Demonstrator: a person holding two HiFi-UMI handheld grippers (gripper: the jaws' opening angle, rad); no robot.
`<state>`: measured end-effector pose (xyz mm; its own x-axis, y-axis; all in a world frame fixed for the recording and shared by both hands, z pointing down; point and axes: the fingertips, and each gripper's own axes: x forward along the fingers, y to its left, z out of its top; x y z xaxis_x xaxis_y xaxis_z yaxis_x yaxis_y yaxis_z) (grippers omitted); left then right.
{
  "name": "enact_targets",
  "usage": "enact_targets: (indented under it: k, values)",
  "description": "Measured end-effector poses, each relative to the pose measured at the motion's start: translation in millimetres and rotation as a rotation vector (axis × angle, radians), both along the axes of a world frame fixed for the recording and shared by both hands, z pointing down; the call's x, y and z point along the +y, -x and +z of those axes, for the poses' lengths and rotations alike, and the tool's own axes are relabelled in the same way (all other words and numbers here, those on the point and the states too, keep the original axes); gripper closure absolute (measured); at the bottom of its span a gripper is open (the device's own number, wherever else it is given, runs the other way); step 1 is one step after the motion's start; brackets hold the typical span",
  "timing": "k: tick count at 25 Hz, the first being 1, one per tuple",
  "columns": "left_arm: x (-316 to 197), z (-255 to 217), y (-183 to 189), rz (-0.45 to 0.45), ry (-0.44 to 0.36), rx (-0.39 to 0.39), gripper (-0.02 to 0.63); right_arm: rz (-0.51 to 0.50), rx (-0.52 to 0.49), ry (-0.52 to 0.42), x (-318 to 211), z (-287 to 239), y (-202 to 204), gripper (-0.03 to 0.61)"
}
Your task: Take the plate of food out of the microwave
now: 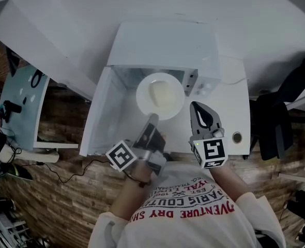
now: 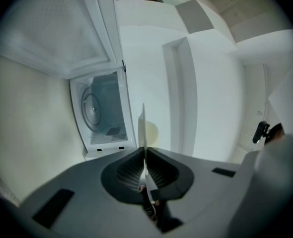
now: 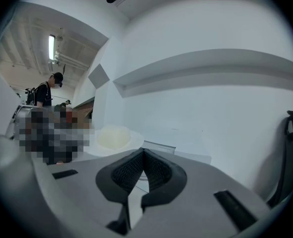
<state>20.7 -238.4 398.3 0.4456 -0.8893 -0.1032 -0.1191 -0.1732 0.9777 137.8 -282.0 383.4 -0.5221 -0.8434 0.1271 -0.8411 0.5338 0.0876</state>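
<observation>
A white plate with a pale mound of food hangs in front of the open white microwave. My left gripper is shut on the plate's near rim. In the left gripper view the plate shows edge-on between the closed pads, with the food just to its right. Behind it is the microwave cavity with its turntable. My right gripper hovers to the plate's right, shut and empty. Its fingertips meet, and the plate lies beyond them to the left.
The microwave door swings wide to the left. The control panel is at the right of the opening. A white table carries the microwave and has a cable hole. A black chair stands to the right.
</observation>
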Motion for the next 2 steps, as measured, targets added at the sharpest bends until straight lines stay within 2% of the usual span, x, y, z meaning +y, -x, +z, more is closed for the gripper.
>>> enact_targets:
  k: [2]
  values:
    - [-1.6,1.0,-0.4,0.0,0.003,-0.002,0.597,-0.003,0.002,0.0,-1.4,-0.1,0.5,0.575]
